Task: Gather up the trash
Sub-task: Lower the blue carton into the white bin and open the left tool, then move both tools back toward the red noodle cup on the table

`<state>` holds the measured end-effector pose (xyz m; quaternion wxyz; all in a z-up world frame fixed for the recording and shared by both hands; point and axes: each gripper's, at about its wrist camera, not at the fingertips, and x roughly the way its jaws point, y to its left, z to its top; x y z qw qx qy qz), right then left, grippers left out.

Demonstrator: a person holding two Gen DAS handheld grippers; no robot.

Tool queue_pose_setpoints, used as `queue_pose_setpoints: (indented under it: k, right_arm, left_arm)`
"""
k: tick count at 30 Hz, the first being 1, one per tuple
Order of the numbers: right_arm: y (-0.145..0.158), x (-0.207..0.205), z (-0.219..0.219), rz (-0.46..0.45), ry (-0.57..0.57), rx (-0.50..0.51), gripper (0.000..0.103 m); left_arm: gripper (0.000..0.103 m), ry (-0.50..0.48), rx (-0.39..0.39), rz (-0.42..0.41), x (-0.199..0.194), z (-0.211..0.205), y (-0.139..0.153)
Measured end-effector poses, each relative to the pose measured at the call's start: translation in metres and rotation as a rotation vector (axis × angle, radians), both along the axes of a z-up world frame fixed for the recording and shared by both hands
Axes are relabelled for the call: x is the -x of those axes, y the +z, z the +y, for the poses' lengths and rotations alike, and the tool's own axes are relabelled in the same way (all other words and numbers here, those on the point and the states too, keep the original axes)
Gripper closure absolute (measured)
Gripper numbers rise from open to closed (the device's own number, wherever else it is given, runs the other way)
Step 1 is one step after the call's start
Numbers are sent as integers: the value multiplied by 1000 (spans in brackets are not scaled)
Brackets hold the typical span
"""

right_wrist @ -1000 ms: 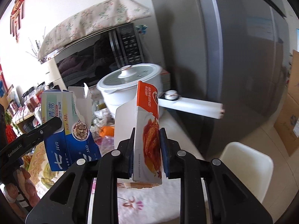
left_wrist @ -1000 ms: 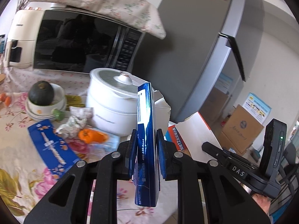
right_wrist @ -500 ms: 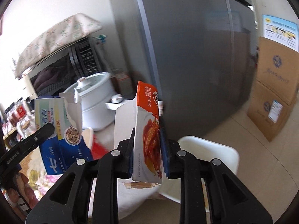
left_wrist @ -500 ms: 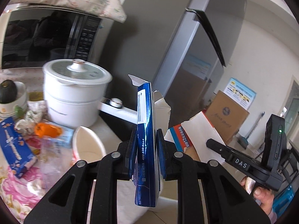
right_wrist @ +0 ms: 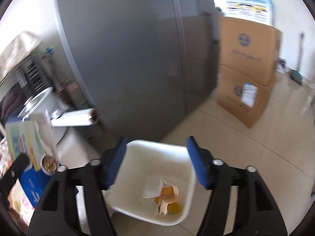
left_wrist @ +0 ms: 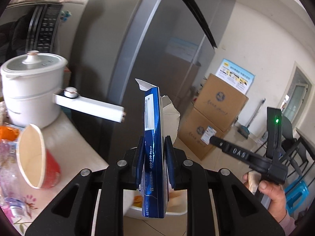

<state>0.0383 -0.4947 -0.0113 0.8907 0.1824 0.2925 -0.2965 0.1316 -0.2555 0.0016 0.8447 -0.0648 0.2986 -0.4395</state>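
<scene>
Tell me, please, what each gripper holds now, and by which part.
The left gripper pinches the blue carton by its lower flat sides. The right gripper holds nothing.

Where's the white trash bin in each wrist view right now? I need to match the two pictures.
Left wrist: white trash bin at bottom centre, mostly hidden behind the blue carton and the left tongs.
Right wrist: bin at lower centre, seen between the open right tongs.
Shared landmark: stacked cardboard boxes.
</scene>
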Motion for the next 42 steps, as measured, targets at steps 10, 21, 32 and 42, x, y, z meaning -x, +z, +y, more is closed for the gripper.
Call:
queue_pose_setpoints:
  k: [10,21,32,42]
  right_arm:
    - [-3,30,-27,20,-207,44,11]
    - [-3,36,-19,69,-232,165,7]
    - [-2,28,-7,88,-186,196,7]
    - [3,13,24,89,-133,248,7]
  left_arm:
    - [82,-67,-44,41,2,-50,-18]
    - [69,-87,-68,122,-5,-102,-37]
    - [54,-36,-109,88,-7,-97,-27]
    - [38,44,-142,38,-7,-61,-15]
